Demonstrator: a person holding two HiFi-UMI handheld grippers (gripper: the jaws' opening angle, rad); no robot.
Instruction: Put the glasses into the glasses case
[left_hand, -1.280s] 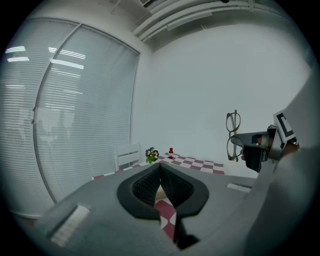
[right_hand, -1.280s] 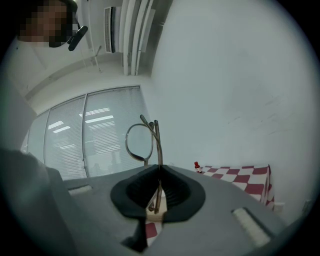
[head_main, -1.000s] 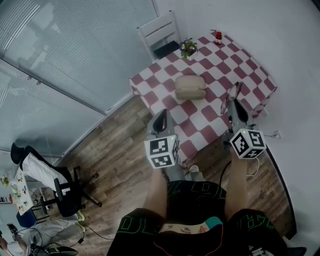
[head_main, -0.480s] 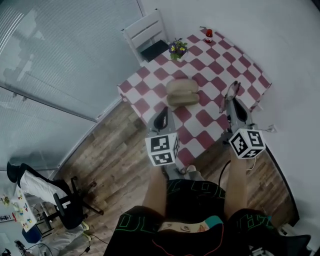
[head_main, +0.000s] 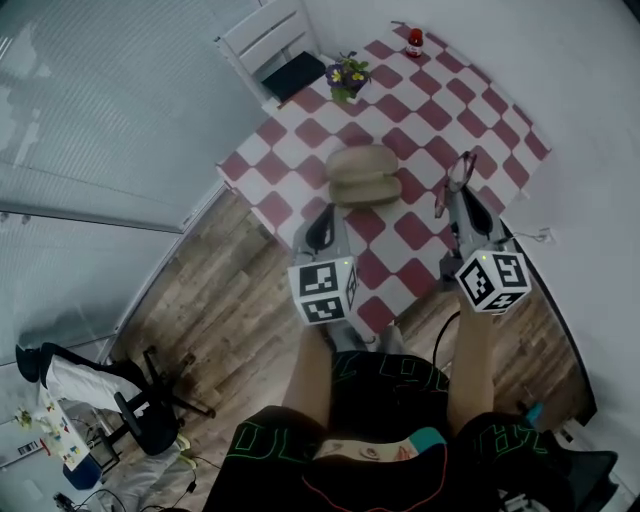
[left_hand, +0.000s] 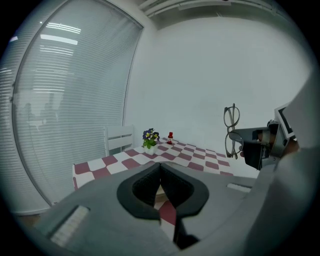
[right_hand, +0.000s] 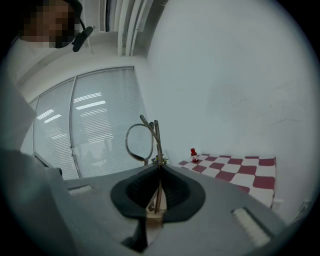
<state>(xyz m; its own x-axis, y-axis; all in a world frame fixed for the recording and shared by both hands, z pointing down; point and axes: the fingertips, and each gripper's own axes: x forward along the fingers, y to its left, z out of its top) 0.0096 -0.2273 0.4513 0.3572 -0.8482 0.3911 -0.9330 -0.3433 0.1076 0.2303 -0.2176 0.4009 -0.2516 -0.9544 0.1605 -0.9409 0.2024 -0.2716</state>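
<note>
At lower centre, the left gripper (left_hand: 160, 172) is closed on nothing. The right gripper (right_hand: 159, 175) pinches the glasses (right_hand: 140, 142) by their folded arms. They look light and fragile, best held gently there. Farther off, upper centre of the head view, the glasses case (head_main: 364, 175) lies on the checked table (head_main: 440, 110).

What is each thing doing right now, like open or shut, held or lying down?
glasses: folded, held up off the table.
right hand-held gripper: shut on the glasses.
left hand-held gripper: shut, empty.
glasses case: lying on the table; open or shut is unclear.
flower pot: upright on the table.
</note>
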